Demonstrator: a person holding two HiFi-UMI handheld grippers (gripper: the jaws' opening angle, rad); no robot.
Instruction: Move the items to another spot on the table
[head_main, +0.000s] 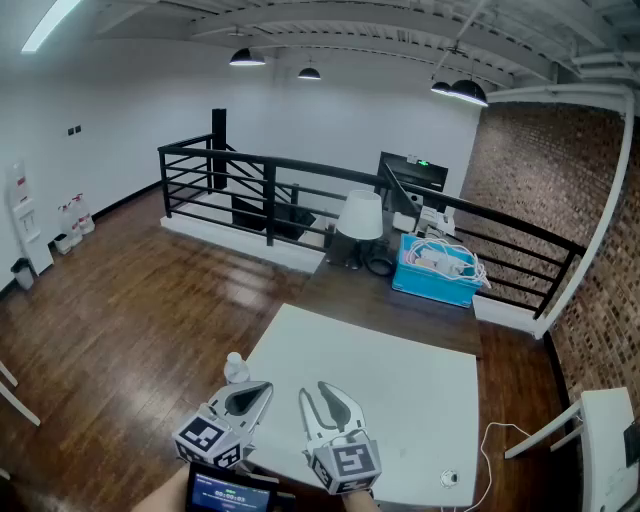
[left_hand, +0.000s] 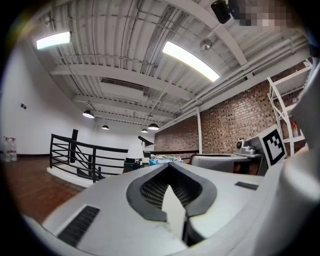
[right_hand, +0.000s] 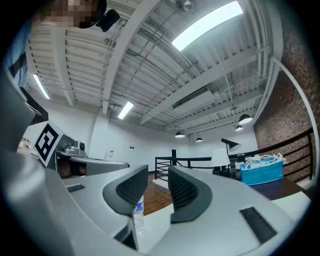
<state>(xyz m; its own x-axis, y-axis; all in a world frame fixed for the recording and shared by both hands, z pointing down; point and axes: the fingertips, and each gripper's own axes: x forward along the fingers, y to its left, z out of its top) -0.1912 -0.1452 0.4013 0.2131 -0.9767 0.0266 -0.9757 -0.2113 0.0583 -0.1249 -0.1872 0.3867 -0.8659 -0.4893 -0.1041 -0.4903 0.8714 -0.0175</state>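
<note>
While both grippers hovered at the bottom of the frame, the small bottle stood upright at the table's left edge. It was just beside the nearer left gripper, whose jaws were pressed together. The right gripper was slightly spread and empty.

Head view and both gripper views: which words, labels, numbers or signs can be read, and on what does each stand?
None can be read as text.
Screen at the lower edge: lit lines, too small to read.
Water bottle label: blurred.
Square markers on the cubes: patterns only, no letters.
</note>
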